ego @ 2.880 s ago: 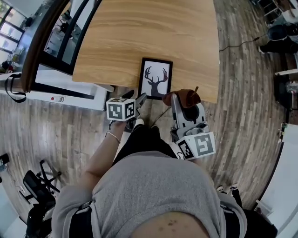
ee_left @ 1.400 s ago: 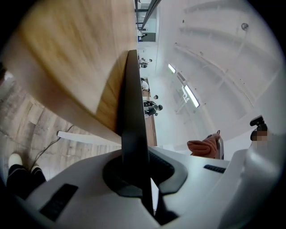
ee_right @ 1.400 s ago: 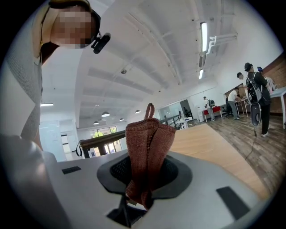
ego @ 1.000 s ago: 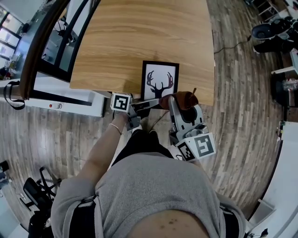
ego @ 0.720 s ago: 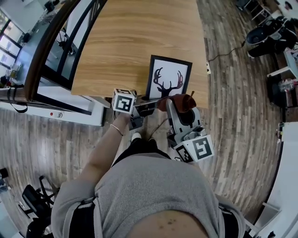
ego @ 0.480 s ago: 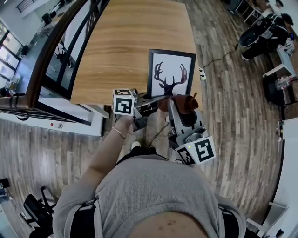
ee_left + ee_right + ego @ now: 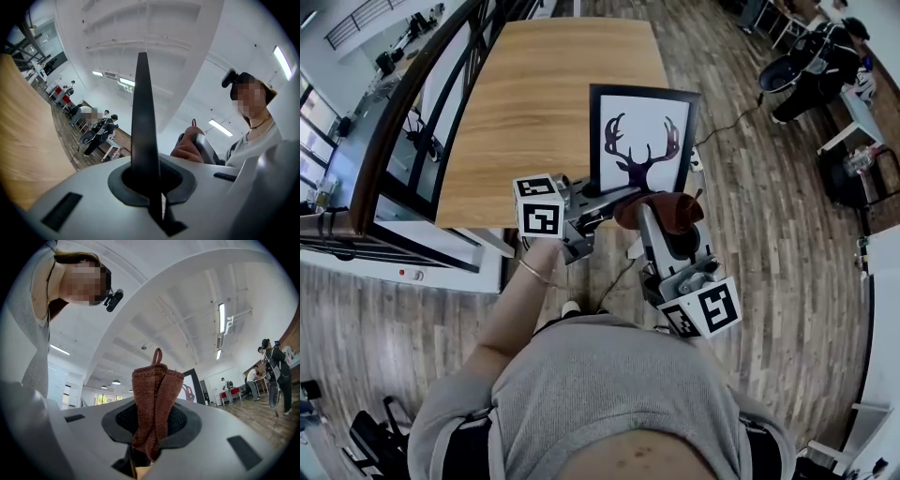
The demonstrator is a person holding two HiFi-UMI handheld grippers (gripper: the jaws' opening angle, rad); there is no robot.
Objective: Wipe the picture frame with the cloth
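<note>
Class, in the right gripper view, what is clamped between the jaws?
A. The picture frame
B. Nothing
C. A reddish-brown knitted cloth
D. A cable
C: the cloth is pinched in the right gripper; the picture frame is in the left gripper.

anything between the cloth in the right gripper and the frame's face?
Nothing visible. The cloth, pinched in the right gripper, sits just off the lower edge of the picture frame. In the head view the left gripper clamps that edge to the cloth's left, off the printed face.
</note>
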